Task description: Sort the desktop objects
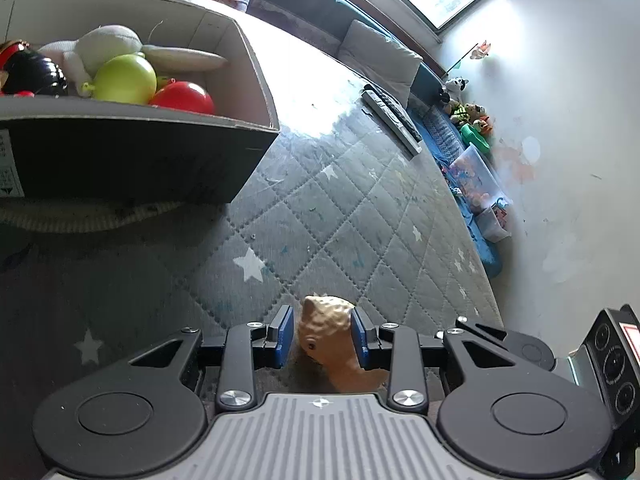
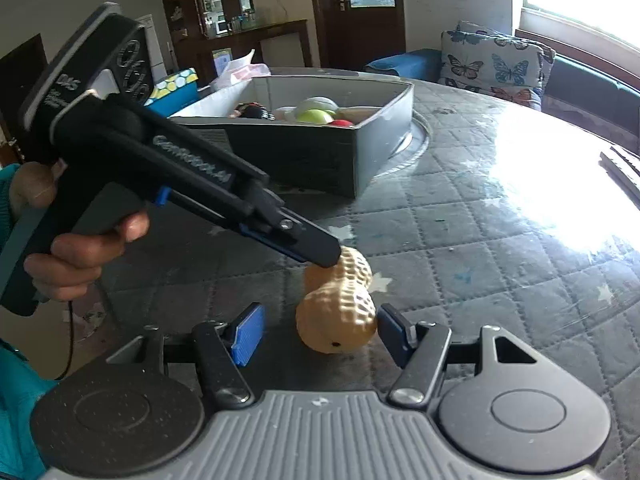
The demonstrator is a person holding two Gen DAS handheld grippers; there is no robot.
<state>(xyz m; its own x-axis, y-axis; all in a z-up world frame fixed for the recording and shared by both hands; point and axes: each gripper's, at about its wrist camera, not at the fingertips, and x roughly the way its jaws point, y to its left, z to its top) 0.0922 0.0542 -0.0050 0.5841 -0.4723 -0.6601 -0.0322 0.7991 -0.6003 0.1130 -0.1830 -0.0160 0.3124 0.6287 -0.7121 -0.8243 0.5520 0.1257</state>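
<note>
Slippage is looking like the main risk: the left claw [image 2: 320,260] is pinching the far lobe of the peanut toy [image 2: 340,312], lying on the quilted bench [image 2: 500,240] well short of the sorting box [image 2: 360,152]. The right claw [image 2: 316,332] is standing spread around the near lobe, only one pad close, so an uneven squeeze could be twisting the bumpy toy free.

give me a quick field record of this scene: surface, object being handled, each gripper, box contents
surface: quilted grey star-print cover
object: peanut toy, lying on the cover
left gripper: shut on the peanut toy's far end
right gripper: open, pads either side of the near end
box: holds green ball, red ball, white plush
</note>
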